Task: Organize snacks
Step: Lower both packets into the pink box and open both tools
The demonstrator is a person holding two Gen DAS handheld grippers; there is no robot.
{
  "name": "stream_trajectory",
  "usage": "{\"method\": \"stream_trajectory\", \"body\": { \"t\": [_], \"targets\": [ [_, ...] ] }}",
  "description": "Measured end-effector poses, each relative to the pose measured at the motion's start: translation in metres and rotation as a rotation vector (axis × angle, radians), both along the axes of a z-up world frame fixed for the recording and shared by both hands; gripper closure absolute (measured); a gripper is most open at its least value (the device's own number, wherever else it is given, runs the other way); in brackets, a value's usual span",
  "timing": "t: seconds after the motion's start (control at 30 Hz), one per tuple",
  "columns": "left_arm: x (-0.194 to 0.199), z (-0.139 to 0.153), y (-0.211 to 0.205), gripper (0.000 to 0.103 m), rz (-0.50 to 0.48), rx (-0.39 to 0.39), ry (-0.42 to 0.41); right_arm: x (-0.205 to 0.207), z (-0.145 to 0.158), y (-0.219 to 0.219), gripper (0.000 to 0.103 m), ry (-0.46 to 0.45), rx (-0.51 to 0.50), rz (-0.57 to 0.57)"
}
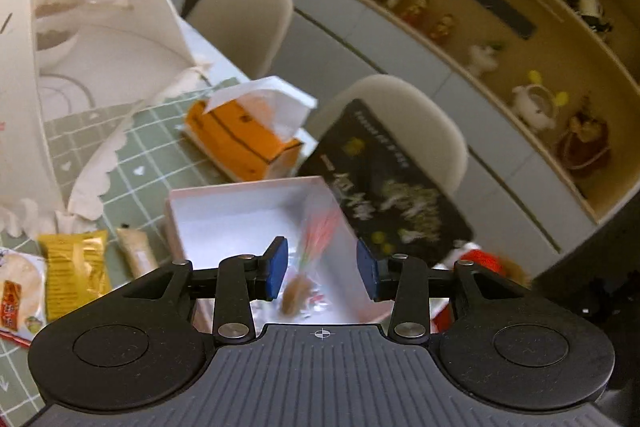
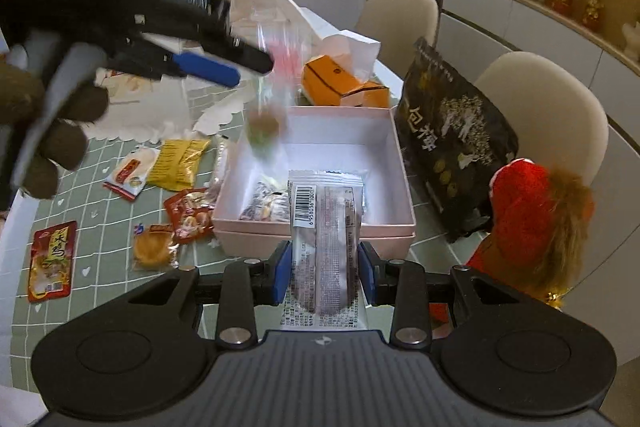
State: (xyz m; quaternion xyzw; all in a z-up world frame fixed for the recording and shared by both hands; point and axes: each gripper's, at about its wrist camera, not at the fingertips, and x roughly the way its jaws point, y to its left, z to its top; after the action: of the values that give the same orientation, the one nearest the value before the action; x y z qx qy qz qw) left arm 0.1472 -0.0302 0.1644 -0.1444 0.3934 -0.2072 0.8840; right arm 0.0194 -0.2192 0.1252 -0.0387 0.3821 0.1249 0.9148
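The left gripper (image 1: 322,269) hangs above an open pink-and-white box (image 1: 224,215) on the bench, its blue pads spread apart with nothing touching them. Just ahead of and below its fingers, a clear-wrapped snack (image 1: 310,259) with a brown lump at its lower end shows as a blur over the box's inside; whether it is resting on the box floor or in the air cannot be told. Seen from the right wrist camera, the same clear packet (image 2: 266,107) is blurred just beyond the left gripper's tips, over the far left corner of the box (image 2: 394,195).

The right gripper (image 2: 323,273) is closed on a silver snack packet (image 2: 326,235) with a barcode, held flat between the blue pads and reaching forward over the near wall of the box. Inside the box, ahead of this gripper, lies a dark patterned wrapper (image 2: 262,203).

To the left of the right gripper, loose snacks sit on the green checked bench (image 2: 96,235): a red pouch (image 2: 52,261), a round golden cake in clear wrap (image 2: 154,247), a red-orange packet (image 2: 190,213), a yellow packet (image 2: 180,163) and a rice cracker pack (image 2: 134,171). Beyond the box stands an orange tissue box (image 2: 340,83). To the right of the box a black bag (image 2: 452,143) with pale lettering leans upright, with a red plush toy (image 2: 532,211) just beside it. A white mesh food cover (image 1: 92,75) stands far left of the left gripper.
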Motion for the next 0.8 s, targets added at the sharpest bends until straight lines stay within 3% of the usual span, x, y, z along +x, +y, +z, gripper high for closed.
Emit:
{"method": "stream_trajectory", "body": {
  "t": [0.1,0.27,0.53,0.6,0.63,0.8],
  "targets": [
    [-0.013,-0.013,0.008,0.06,0.014,-0.006,0.028,0.006,-0.005,-0.001,0.068,0.027,0.003,-0.009],
    [-0.037,-0.032,0.027,0.06,0.089,0.105,0.089,0.022,-0.014,0.008,0.068,0.067,0.011,0.008],
    [-0.069,-0.042,0.063,0.06,0.185,0.114,0.132,0.078,0.029,0.041,0.068,-0.035,-0.022,0.054],
    [-0.073,-0.044,0.068,0.06,0.203,0.124,0.14,0.109,0.041,0.048,0.058,-0.036,-0.019,0.05],
    [-0.075,-0.045,0.07,0.06,0.212,0.136,0.146,0.124,0.044,0.054,0.044,-0.005,-0.022,0.052],
    [-0.086,-0.056,0.085,0.06,0.273,0.255,0.173,0.146,0.033,0.079,0.041,0.097,-0.027,0.058]
  ]
}}
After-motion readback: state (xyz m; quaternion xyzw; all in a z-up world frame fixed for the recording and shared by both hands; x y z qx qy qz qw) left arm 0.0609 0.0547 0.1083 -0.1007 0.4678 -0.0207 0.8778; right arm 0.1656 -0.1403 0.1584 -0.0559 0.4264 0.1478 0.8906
